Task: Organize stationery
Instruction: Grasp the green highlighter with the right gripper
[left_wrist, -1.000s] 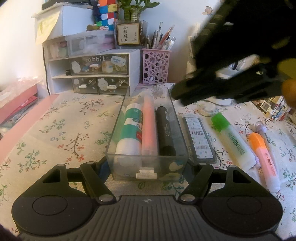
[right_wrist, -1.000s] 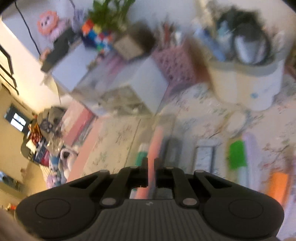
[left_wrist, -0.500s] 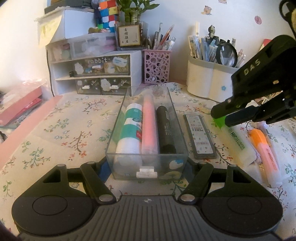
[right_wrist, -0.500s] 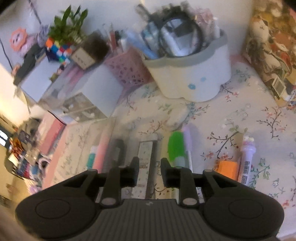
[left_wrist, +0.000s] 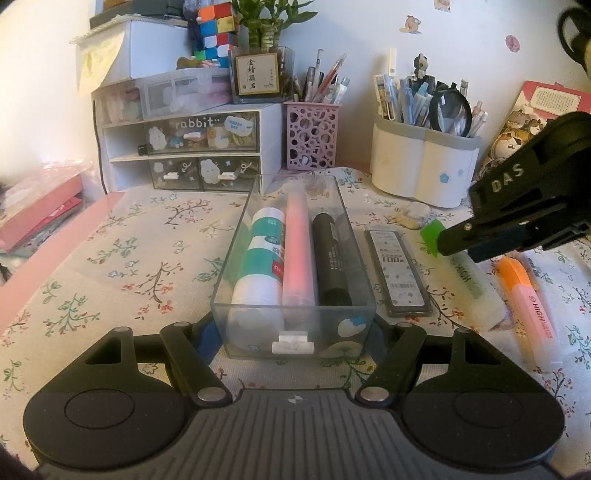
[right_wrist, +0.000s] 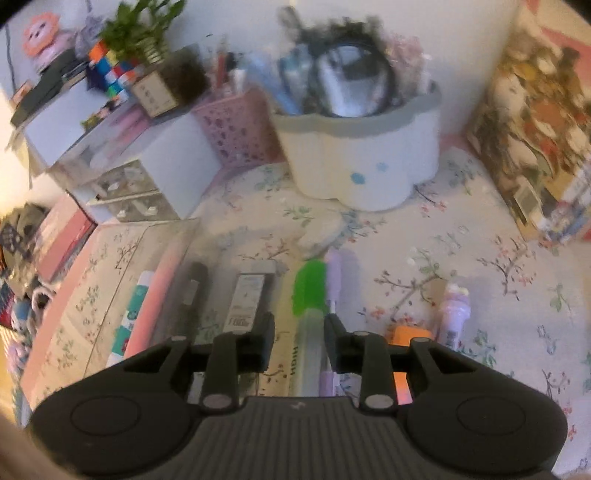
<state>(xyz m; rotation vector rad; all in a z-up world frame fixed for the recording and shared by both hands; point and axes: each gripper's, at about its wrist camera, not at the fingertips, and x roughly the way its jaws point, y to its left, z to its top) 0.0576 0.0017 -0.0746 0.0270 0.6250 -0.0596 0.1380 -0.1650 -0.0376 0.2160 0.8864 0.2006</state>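
Note:
My left gripper (left_wrist: 293, 332) is shut on the near end of a clear plastic box (left_wrist: 332, 325), one finger on each side wall. Inside the box lie a green-and-white glue stick (left_wrist: 264, 266), a pink marker (left_wrist: 297, 251) and a black marker (left_wrist: 330, 258). To its right on the cloth lie a lead case (left_wrist: 399, 273), a green-capped highlighter (left_wrist: 467, 277) and an orange highlighter (left_wrist: 528, 295). My right gripper (right_wrist: 299, 328) hangs over the green-capped highlighter (right_wrist: 308, 288). Its jaws are opening, the highlighter's body lies between them, and the pads do not press it. A purple pen (right_wrist: 334, 273) lies alongside.
A white-and-grey pen holder (left_wrist: 421, 162), a pink perforated cup (left_wrist: 312, 136) and a small drawer unit (left_wrist: 199, 147) line the back. A book (left_wrist: 524, 125) leans at the right, pink books (left_wrist: 40, 206) lie at the left, and a small eraser (left_wrist: 415, 216) sits behind the highlighters.
My right gripper swung from above the box to the right and came down over the green highlighter, its jaws parting. The left gripper and the box stayed put.

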